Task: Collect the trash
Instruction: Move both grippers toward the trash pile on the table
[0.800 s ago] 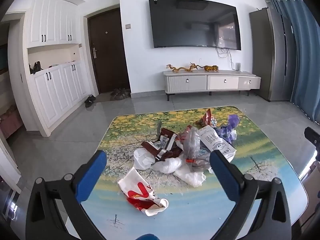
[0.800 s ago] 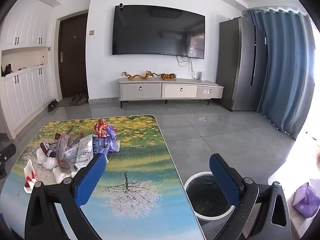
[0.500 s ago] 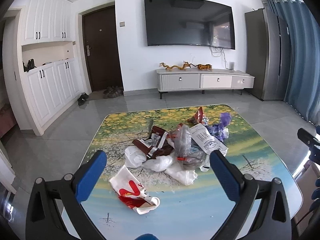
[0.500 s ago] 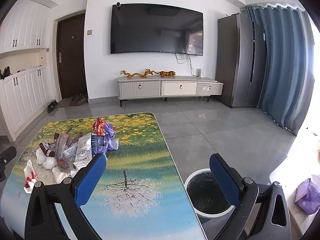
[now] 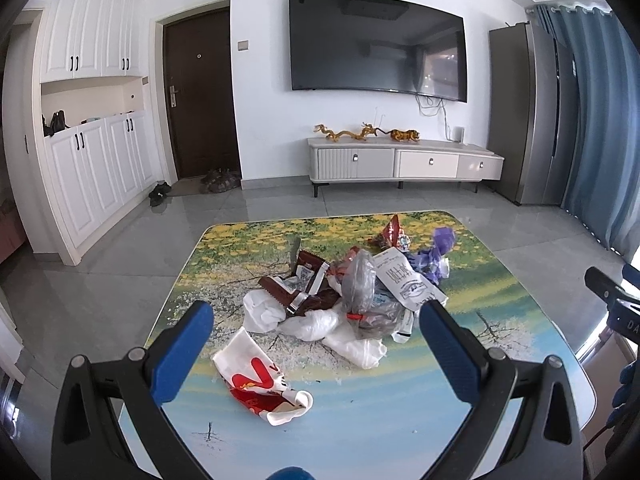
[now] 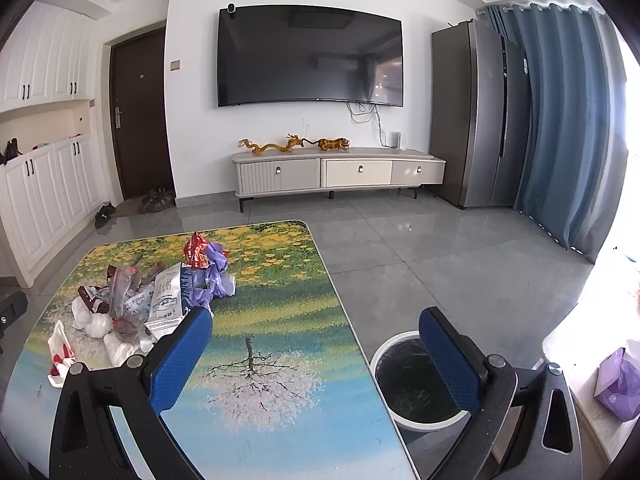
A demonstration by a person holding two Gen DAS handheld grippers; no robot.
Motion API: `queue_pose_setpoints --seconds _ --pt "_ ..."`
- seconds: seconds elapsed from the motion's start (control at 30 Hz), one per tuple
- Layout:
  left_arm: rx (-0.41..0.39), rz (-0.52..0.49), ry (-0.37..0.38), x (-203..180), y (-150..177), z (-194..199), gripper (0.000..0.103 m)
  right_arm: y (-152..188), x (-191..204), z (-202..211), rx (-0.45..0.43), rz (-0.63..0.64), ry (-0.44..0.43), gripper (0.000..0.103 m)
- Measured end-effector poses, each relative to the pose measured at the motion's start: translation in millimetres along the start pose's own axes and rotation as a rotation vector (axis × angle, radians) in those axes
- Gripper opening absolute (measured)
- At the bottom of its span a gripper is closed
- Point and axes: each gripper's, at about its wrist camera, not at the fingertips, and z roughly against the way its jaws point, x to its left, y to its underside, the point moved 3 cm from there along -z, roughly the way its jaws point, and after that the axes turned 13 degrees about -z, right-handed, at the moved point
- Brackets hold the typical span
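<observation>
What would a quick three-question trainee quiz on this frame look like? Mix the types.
1. True or false: the left gripper has its jaws shut on the red-and-white wrapper.
2. Multiple choice: the trash bin stands A) on the table, B) on the floor beside the table's right edge, C) under the TV stand.
3. Fill in: the right gripper holds ____.

Key: 1 false, both jaws are spread and the wrapper lies loose on the table; 2 B; 3 nothing.

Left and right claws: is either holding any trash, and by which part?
Nothing is held. The left claw and right claw are both open and empty.
</observation>
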Motion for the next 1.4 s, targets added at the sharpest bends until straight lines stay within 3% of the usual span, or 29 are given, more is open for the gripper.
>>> queue_pose_setpoints --seconds 0.37,0.83,1.4 --pt "0.019 -0.015 -0.003 -2.8 2.9 -5.5 0.103 -0.7 1.9 -1.9 -0.020 0.010 0.007 0.103" --pt "-0.048 -0.007 -0.013 1.0 -7.1 -9.0 0.103 -0.8 0.1 -8.7 -0.041 -0.005 -0.022 0.103" --pt "0.095 -0.066 0.071 -15.5 13.5 -54.8 0.103 11.6 4.9 -45.5 0.050 -0.003 -0.031 0.103"
